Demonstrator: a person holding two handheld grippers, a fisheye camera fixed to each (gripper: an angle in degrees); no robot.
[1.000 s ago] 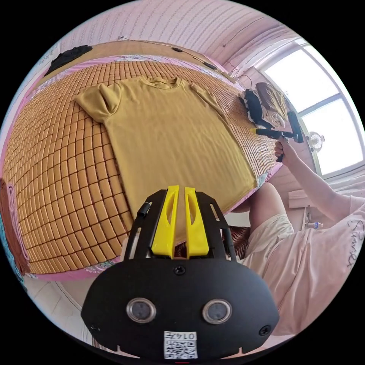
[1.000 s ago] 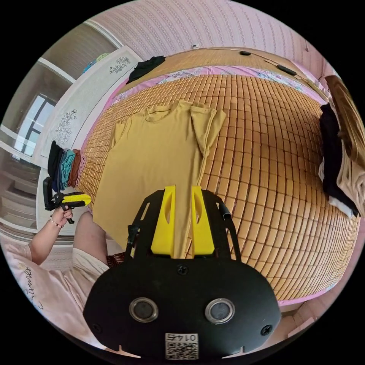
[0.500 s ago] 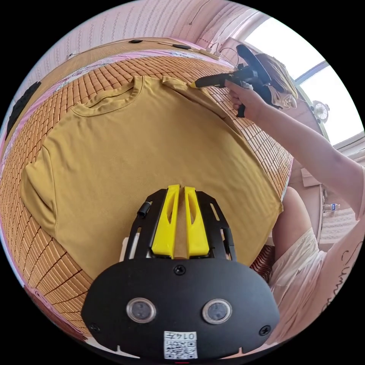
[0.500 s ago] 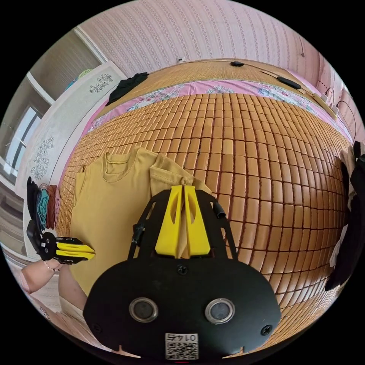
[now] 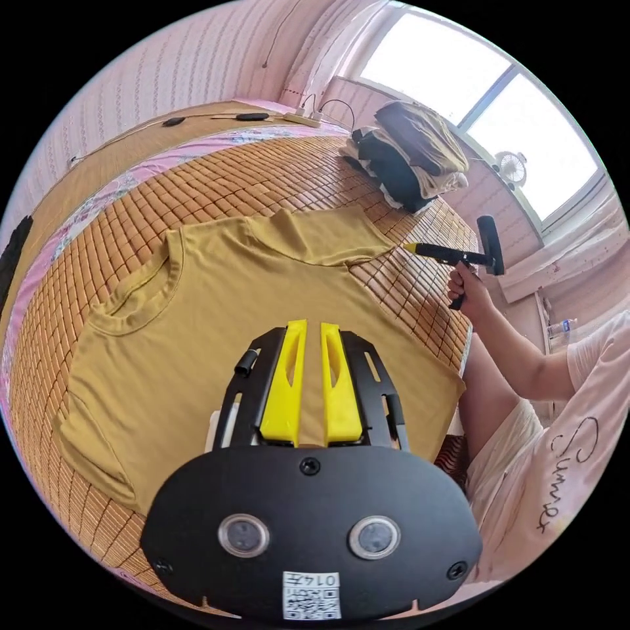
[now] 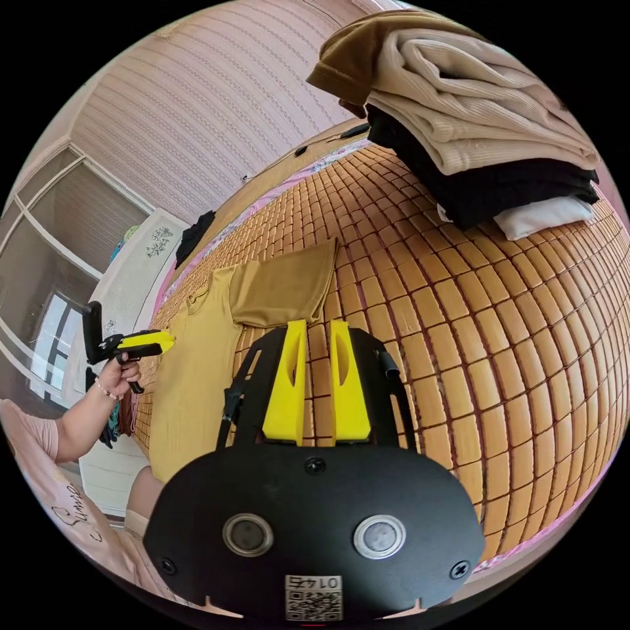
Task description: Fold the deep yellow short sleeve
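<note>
Lying on one mat (image 5: 216,184): one yellow shirt (image 5: 197,341); two tools (image 5: 307,387) (image 6: 318,387), jaws slightly apart.

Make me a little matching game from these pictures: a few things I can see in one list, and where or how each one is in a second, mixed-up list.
Things:
1. yellow shirt
2. clothes pile
3. right claw
4. fan

Places or states:
A. by the window
B. open, over bare mat
C. spread flat on the mat, one sleeve out to the side
D. folded and stacked on the mat

Pairs: 1-C, 2-D, 3-B, 4-A
</note>
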